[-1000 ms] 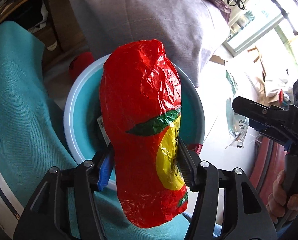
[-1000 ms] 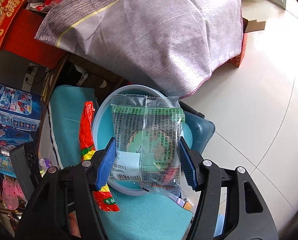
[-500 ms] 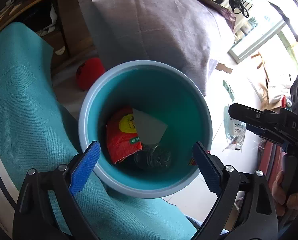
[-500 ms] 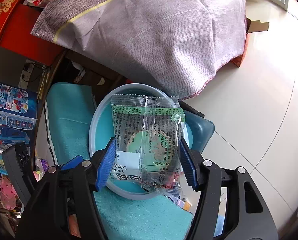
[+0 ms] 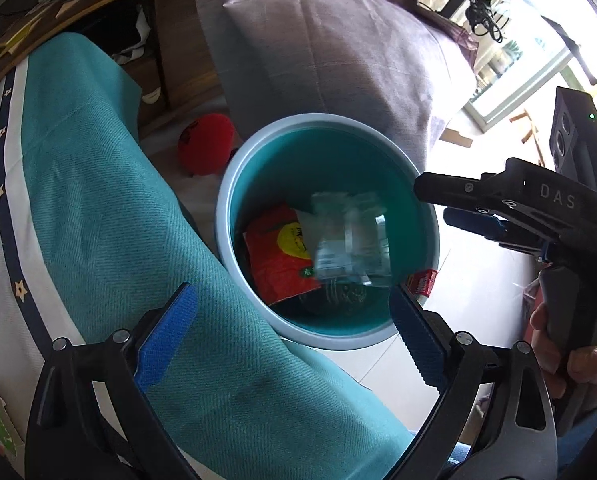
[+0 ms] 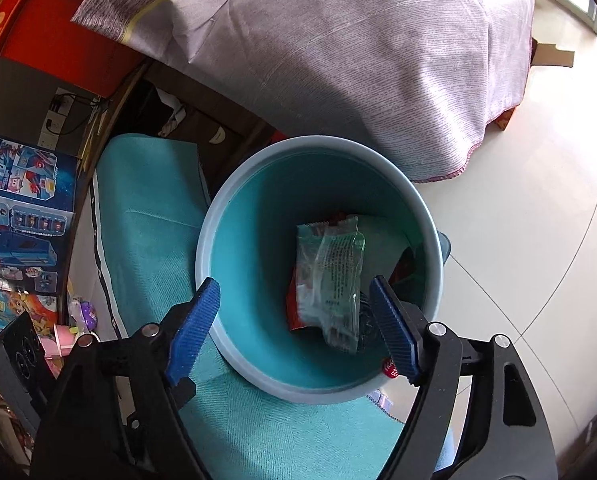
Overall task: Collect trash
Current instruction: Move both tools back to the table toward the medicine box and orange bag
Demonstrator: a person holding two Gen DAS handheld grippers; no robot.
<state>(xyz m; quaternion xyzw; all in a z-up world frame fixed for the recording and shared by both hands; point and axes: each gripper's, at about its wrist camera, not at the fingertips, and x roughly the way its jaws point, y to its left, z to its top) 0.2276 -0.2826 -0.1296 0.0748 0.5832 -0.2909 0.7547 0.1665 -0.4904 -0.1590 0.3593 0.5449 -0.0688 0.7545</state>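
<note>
A round teal bin point(image 5: 224, 216) point(image 6: 202, 248) stands on the floor against a teal cloth. Inside lie a red and yellow wrapper point(image 5: 278, 256) and a clear green-printed packet point(image 5: 348, 240) point(image 6: 332, 276), blurred in the left wrist view as it falls. My left gripper point(image 5: 294, 340) hangs over the bin's near rim, open and empty. My right gripper point(image 6: 294, 328) is above the bin with its jaws opening and nothing pressed between the pads; it also shows at the right of the left wrist view point(image 5: 494, 216), held by a hand point(image 5: 570, 356).
A teal cloth point(image 5: 98, 220) point(image 6: 146, 208) drapes beside the bin. A grey-purple cushion point(image 5: 338, 40) point(image 6: 338, 48) lies behind it. A red round object point(image 5: 206, 144) sits on the floor at the bin's far side. Toy boxes point(image 6: 14, 208) stand at the left. Pale floor tiles point(image 6: 538, 220) spread to the right.
My left gripper let go of the red wrapper, which now lies in the bin. My right gripper opened and the clear packet dropped into the bin.
</note>
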